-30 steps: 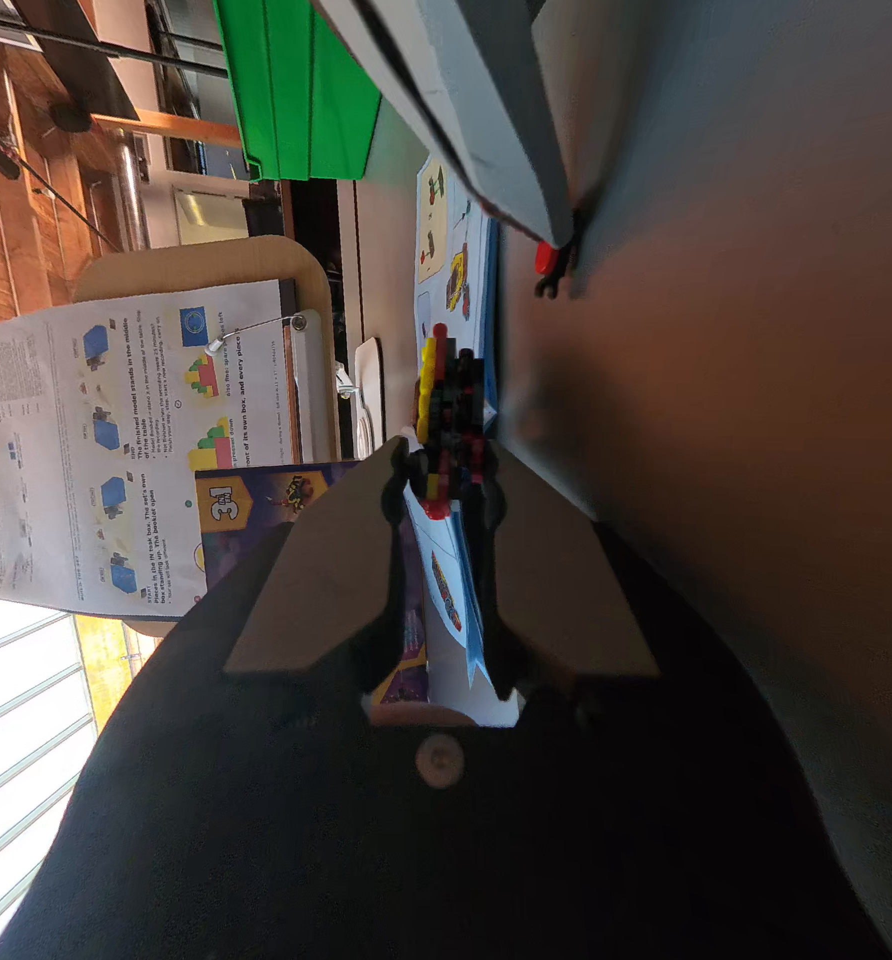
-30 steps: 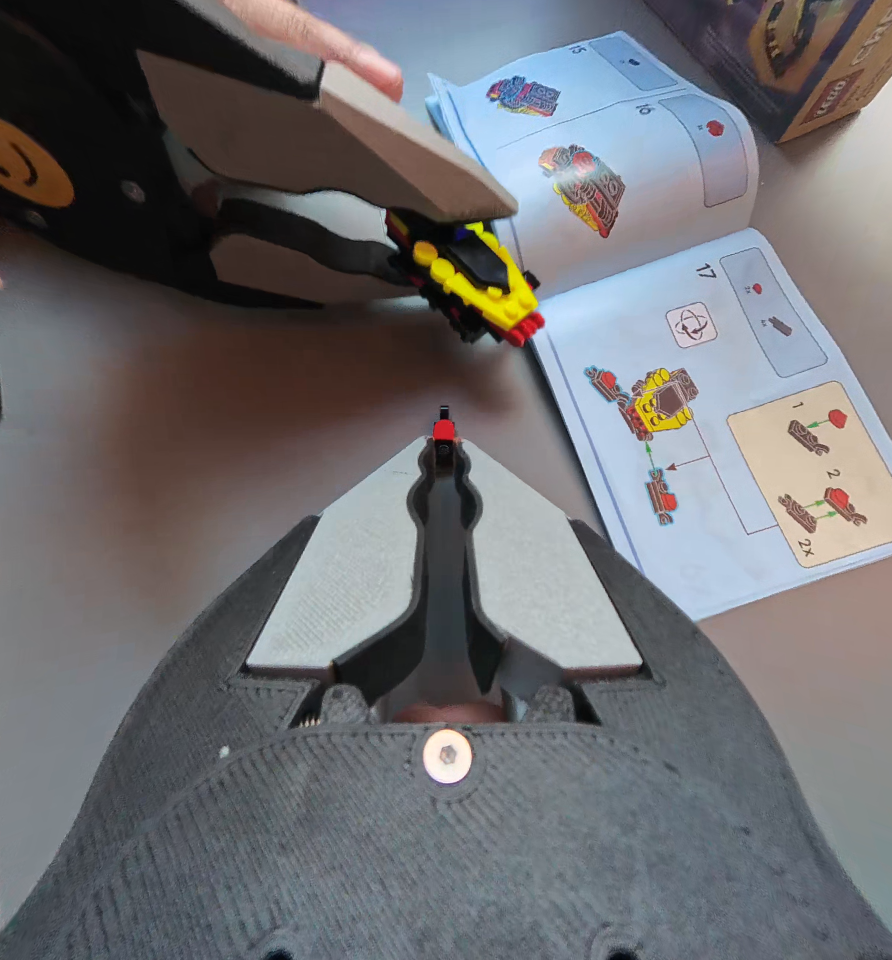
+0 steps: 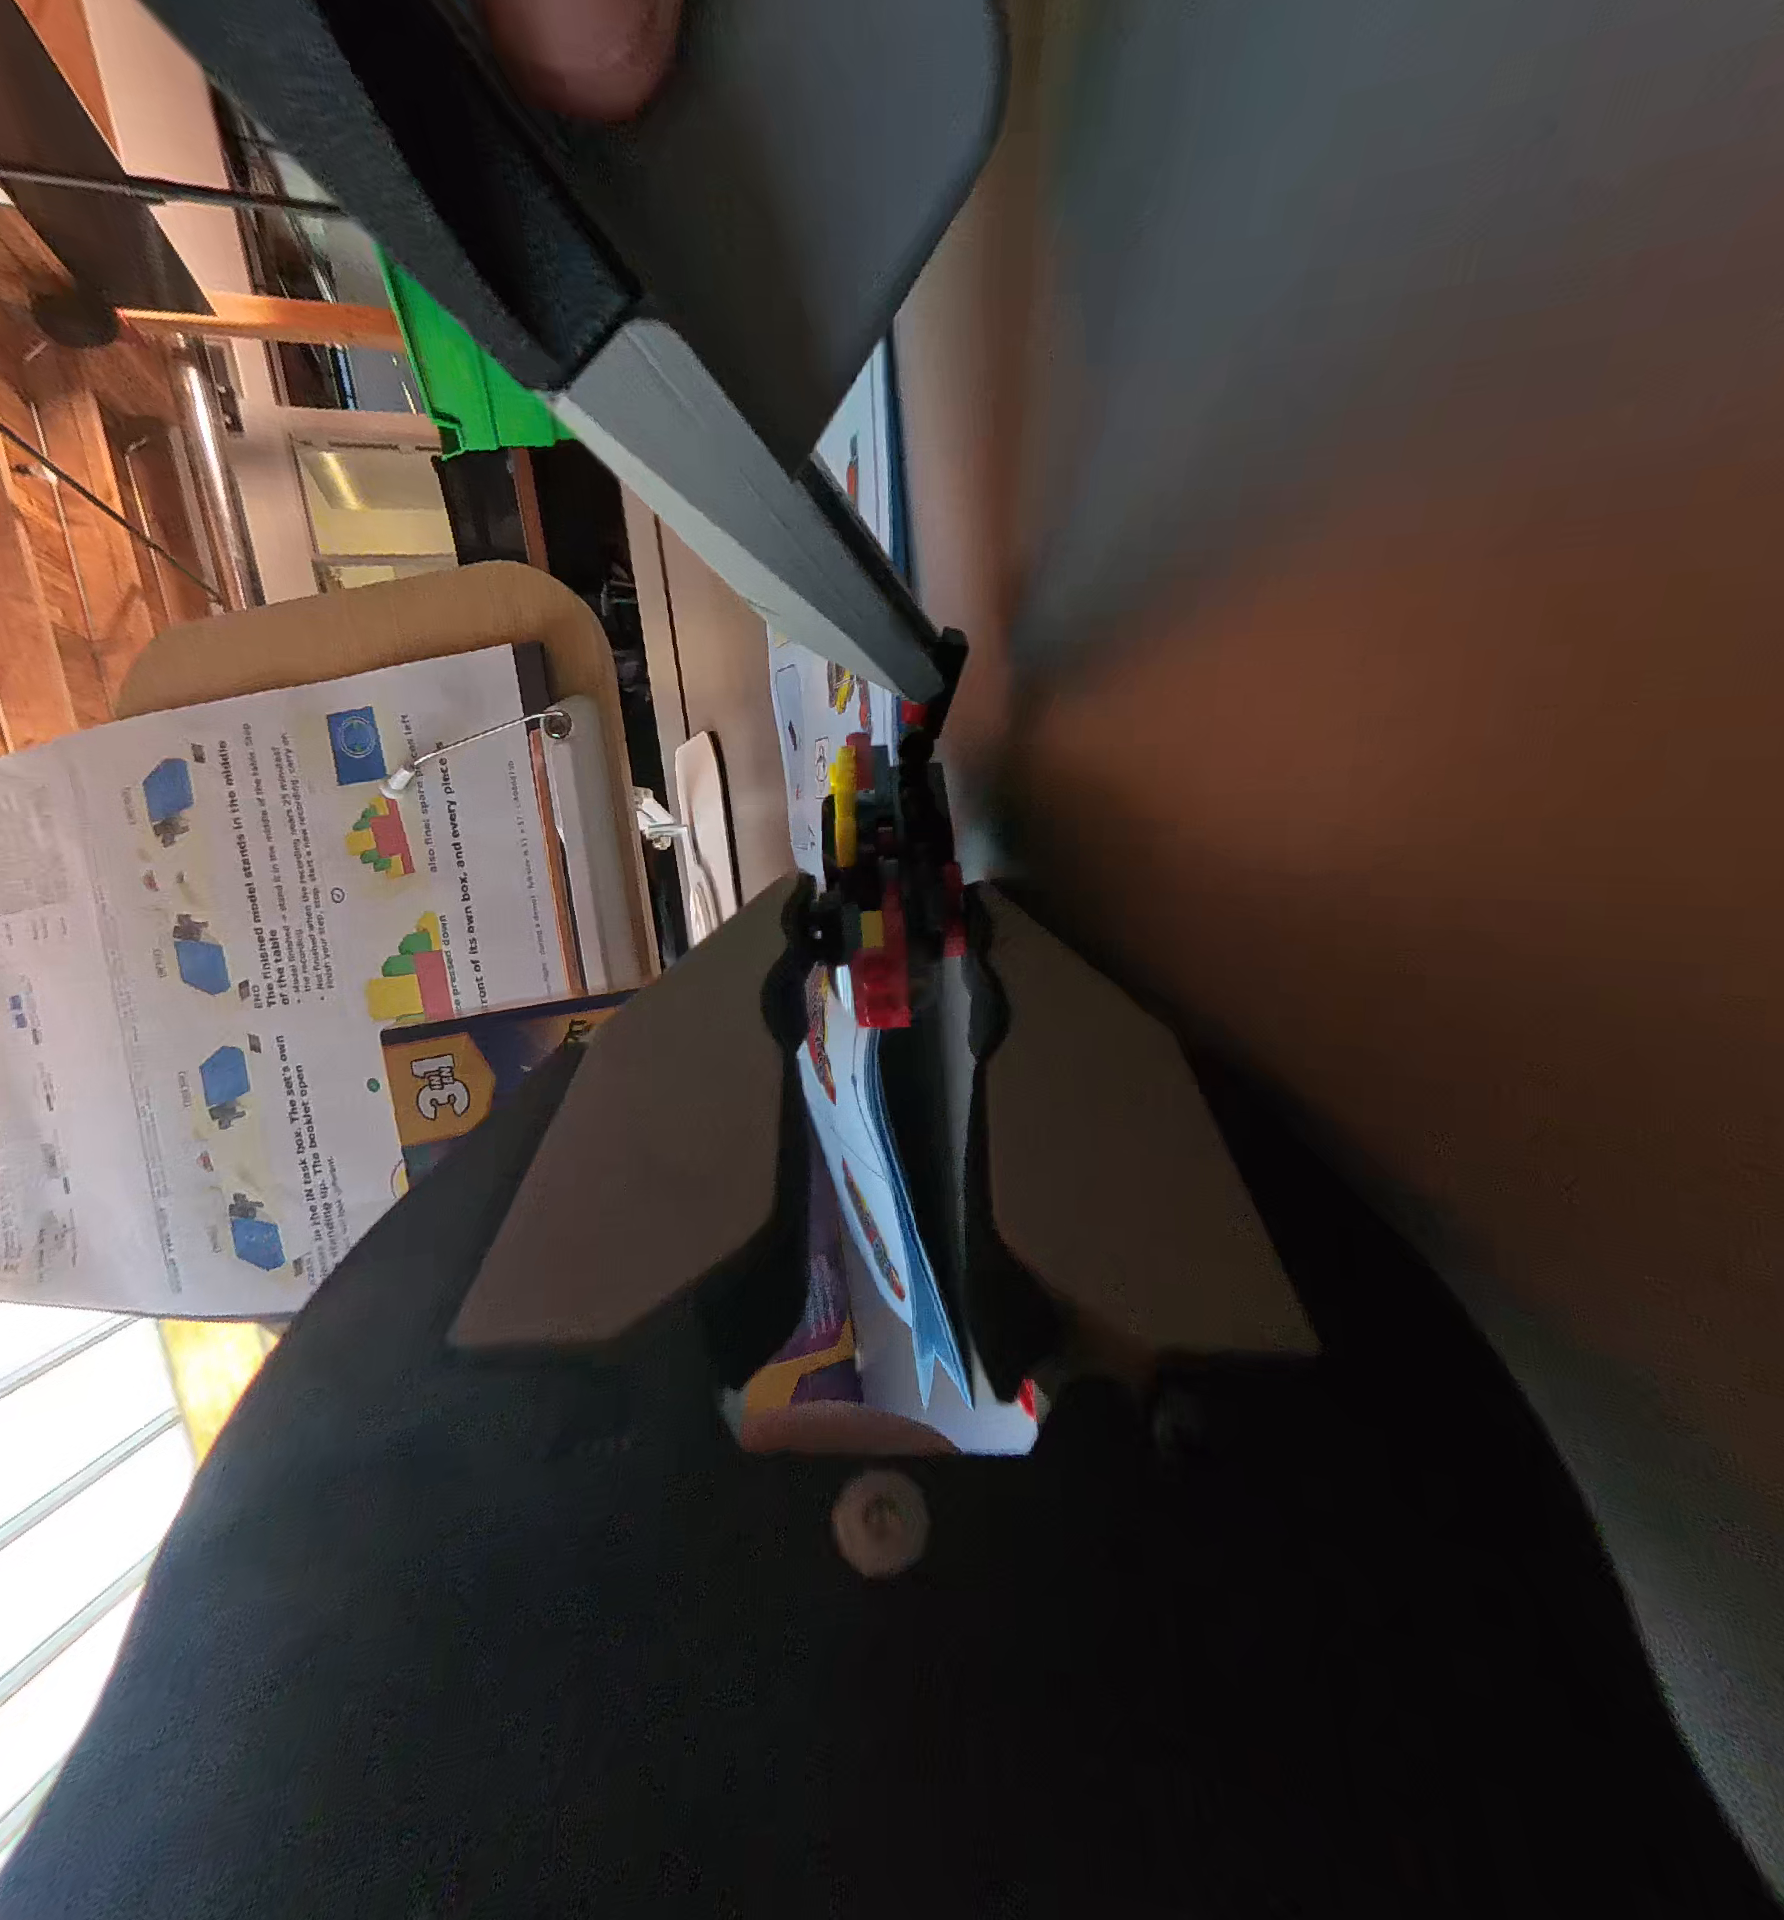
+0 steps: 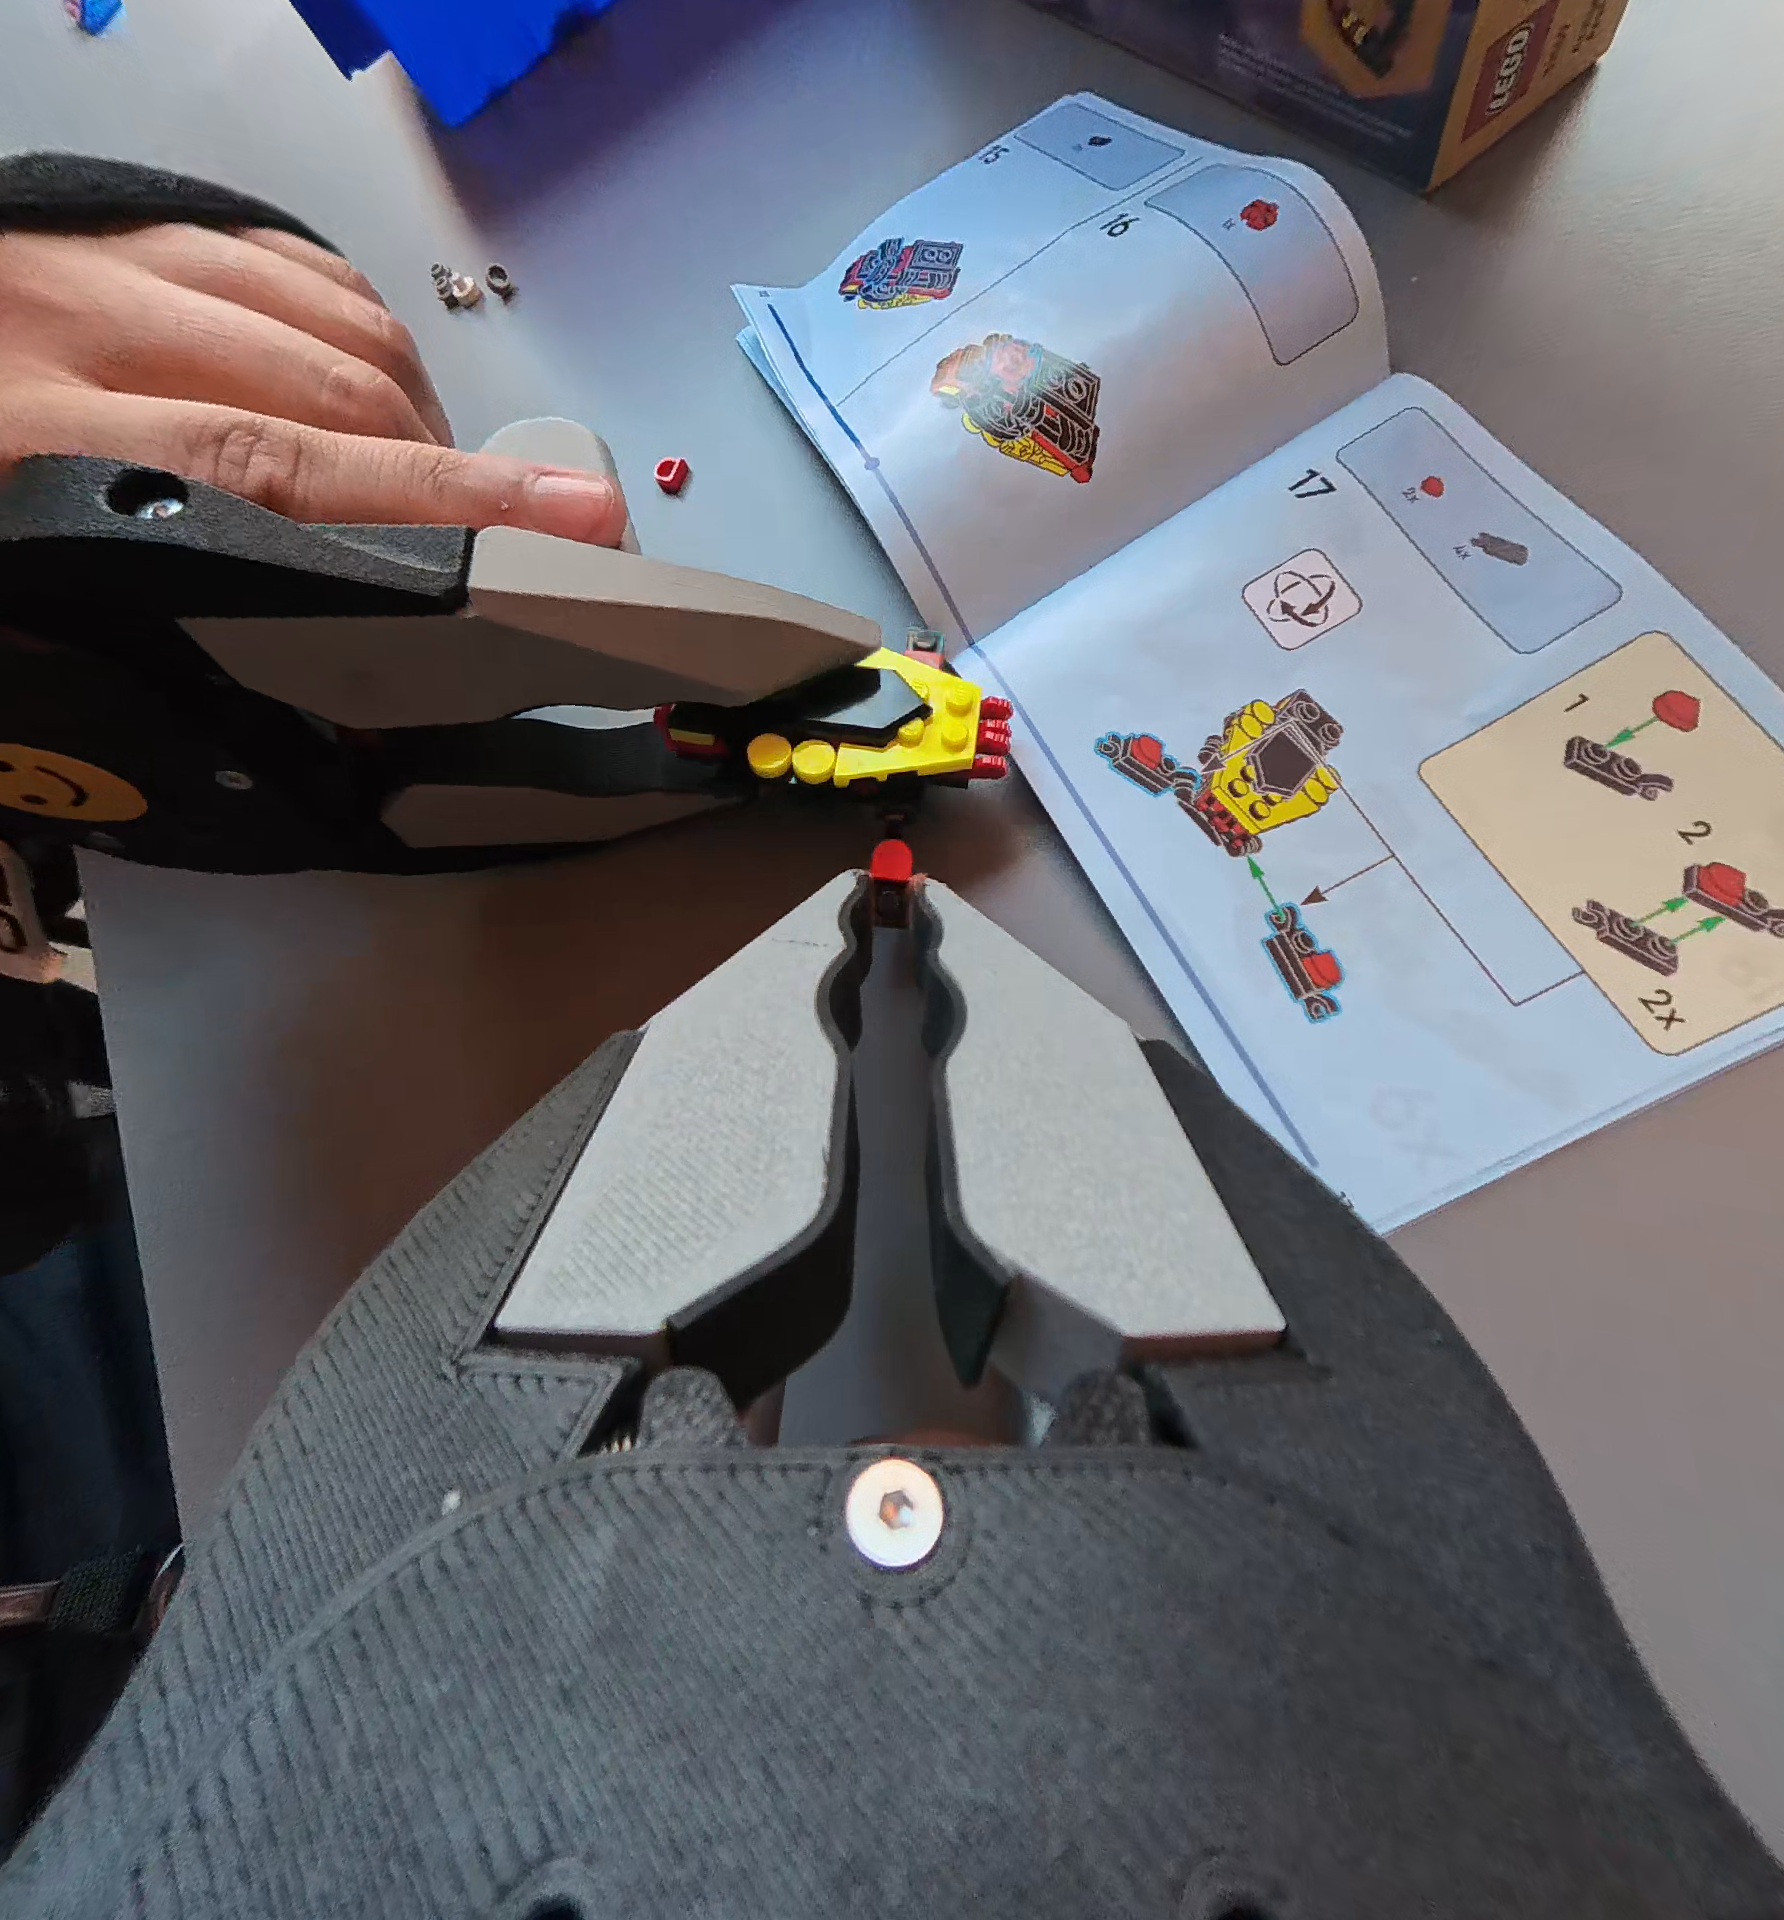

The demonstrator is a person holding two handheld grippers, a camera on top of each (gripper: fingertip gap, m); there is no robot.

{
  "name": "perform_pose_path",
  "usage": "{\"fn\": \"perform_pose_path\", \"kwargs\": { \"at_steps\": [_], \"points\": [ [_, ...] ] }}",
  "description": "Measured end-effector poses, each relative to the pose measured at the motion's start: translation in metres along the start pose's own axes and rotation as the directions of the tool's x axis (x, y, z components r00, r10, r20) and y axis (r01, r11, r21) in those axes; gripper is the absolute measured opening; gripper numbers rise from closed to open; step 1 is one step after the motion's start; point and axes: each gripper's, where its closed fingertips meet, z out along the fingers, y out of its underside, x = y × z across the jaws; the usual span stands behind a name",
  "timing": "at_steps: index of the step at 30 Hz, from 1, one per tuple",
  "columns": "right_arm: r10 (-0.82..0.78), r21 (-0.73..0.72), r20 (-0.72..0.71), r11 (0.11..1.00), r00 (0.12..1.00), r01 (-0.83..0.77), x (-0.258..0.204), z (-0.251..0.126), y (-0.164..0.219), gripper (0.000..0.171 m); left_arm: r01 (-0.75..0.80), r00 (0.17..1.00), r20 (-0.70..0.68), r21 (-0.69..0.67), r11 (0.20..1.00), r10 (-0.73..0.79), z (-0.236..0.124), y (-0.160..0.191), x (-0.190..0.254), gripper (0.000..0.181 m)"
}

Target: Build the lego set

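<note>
From my right wrist camera I see the right gripper (image 4: pixel 890 902) clenched on a small dark plate with a red rounded stud (image 4: pixel 890 878), the piece pinched at the very fingertips and pointing forward, red end leading. Directly ahead, and very nearly touching it, is the yellow, black and red lego model (image 4: pixel 872 732), which the left gripper (image 4: pixel 763 717) grasps between its grey fingers from the left of frame; a hand (image 4: pixel 202 384) lies along that gripper's upper finger. The model hangs just above the grey table (image 4: pixel 368 997), at the left edge of the open instruction booklet (image 4: pixel 1283 665) (its right page shows the same yellow model with small red-topped sub-parts). A loose red piece (image 4: pixel 671 474) lies on the table behind the left gripper, a few small grey ring-like bits (image 4: pixel 467 283) farther back, a blue tray (image 4: pixel 483 47) at the top edge, and the set's box (image 4: pixel 1387 73) top right. In the left wrist camera the view is rolled sideways: the left gripper (image 3: pixel 883 935) is closed around the model (image 3: pixel 888 873), and the right gripper (image 3: pixel 935 675) comes in from above with its tip at the model's far end; I cannot tell whether the held piece is seated. A printed sheet (image 3: pixel 213 997) stands behind.
</note>
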Motion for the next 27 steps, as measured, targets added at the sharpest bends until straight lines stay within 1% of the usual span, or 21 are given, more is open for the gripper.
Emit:
{"fn": "perform_pose_path", "kwargs": {
  "at_steps": [1, 4, 8, 16, 20, 23, 25, 27],
  "points": [
    [-0.004, -0.003, 0.0, 1.0, 1.0, 0.004, 0.0, 0.0, 0.0, 0.003, 0.012, 1.0, -0.009, 0.017, 1.0, -0.011, 0.0, -0.001, 0.0, 0.025],
    [-0.013, -0.005, -0.001, 1.0, 1.0, 0.013, -0.001, 0.001, 0.001, 0.003, 0.042, 0.999, -0.028, 0.078, 0.996, -0.04, -0.001, -0.003, 0.001, 0.024],
    [-0.023, -0.006, 0.012, 1.0, 1.0, 0.023, -0.003, 0.0, 0.001, 0.003, 0.148, 0.985, -0.118, 0.191, 0.97, -0.127, -0.005, -0.009, 0.003, 0.025],
    [-0.011, -0.009, 0.041, 1.0, 0.999, 0.012, -0.001, -0.002, 0.004, 0.003, 0.124, 0.989, -0.114, 0.274, 0.954, -0.096, -0.009, -0.023, 0.005, 0.025],
    [0.007, -0.013, 0.084, 1.0, 0.996, -0.006, -0.001, -0.001, 0.005, 0.003, 0.26, 0.96, -0.186, 0.323, 0.91, -0.209, -0.009, -0.022, 0.002, 0.026],
    [-0.014, -0.02, 0.079, 1.0, 0.997, 0.015, -0.001, 0.001, 0.005, 0.003, 0.341, 0.933, -0.24, 0.339, 0.877, -0.27, -0.009, -0.02, 0.001, 0.026],
    [-0.041, -0.034, 0.066, 0.998, 0.997, 0.044, -0.001, 0.002, 0.006, 0.003, 0.331, 0.935, -0.244, 0.348, 0.877, -0.256, -0.009, -0.021, 0.001, 0.026],
    [-0.064, -0.039, 0.061, 0.997, 0.996, 0.066, -0.001, 0.002, 0.007, 0.003, 0.275, 0.953, -0.228, 0.365, 0.89, -0.201, -0.01, -0.021, 0.003, 0.025]
  ]
}}
